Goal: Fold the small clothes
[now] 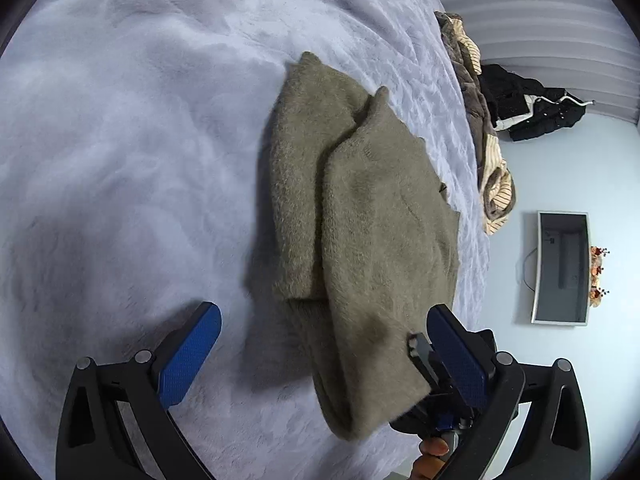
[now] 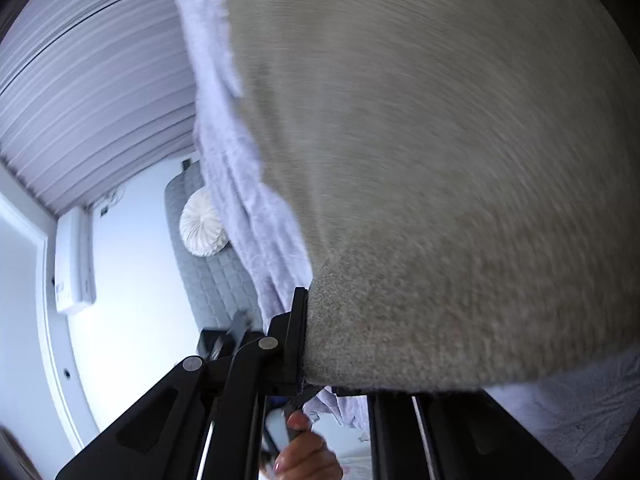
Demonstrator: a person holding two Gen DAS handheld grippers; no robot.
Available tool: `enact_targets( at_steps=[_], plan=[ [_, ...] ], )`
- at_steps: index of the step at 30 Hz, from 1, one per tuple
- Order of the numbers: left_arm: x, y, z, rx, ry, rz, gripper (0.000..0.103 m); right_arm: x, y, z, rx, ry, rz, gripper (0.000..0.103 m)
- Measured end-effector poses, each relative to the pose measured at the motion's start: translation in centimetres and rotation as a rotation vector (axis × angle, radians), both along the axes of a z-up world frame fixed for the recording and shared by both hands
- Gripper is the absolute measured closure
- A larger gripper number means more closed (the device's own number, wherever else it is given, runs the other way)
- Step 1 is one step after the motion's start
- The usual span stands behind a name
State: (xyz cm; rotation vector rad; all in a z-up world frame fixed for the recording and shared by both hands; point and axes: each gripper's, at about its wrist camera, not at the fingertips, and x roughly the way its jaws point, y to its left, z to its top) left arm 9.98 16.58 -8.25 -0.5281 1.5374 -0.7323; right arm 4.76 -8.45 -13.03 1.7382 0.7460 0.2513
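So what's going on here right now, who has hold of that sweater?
A person is folding an olive-grey fuzzy sweater on a pale lavender plush blanket. The right gripper is shut on the sweater's near edge, lifting that part, which fills most of the right wrist view. The left gripper is open, holding nothing, with the sweater lying between and ahead of its blue pads. The garment already lies doubled lengthwise. A pile of other clothes sits at the blanket's far edge.

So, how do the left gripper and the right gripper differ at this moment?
The left gripper has its jaws wide apart and holds nothing; the right gripper has its jaws shut on an edge of the olive sweater. The left's blue pads show; the right's are hidden by fabric. Both are black.
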Motion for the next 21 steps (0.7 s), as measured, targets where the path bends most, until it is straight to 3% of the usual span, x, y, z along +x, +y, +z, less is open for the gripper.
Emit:
enact_targets(
  at_steps=[3,7,9,11,16,21],
  plan=[
    [1.6,-3.0,-0.9,-0.072,0.031,-0.039,0.000,0.9,-0.7,2.6,-0.082,-0.061,0.042,0.094],
    [2.7,-7.5,-0.4,-0.087,0.005,-0.104,0.000,1.7,-1.0,4.3,-0.168,-0.092,0.104,0.094],
    [2.6,-9.5,0.8,-0.038,-0.057,-0.145,0.000,1.9,-0.9,4.6,-0.199,-0.093,0.138,0.094],
    [2.2,-11.7,1.7,0.061,-0.139,-0.209,0.000,2.0,-0.8,4.6,-0.236,-0.073,0.177,0.094],
    [0.6,-15.0,1.1,0.288,-0.247,-0.396,0.007,1.7,0.0,4.1,-0.364,0.024,0.359,0.092],
    [0.4,-15.1,0.4,0.355,-0.257,-0.425,0.007,0.5,0.3,3.9,-0.491,0.132,0.546,0.090]
  ],
)
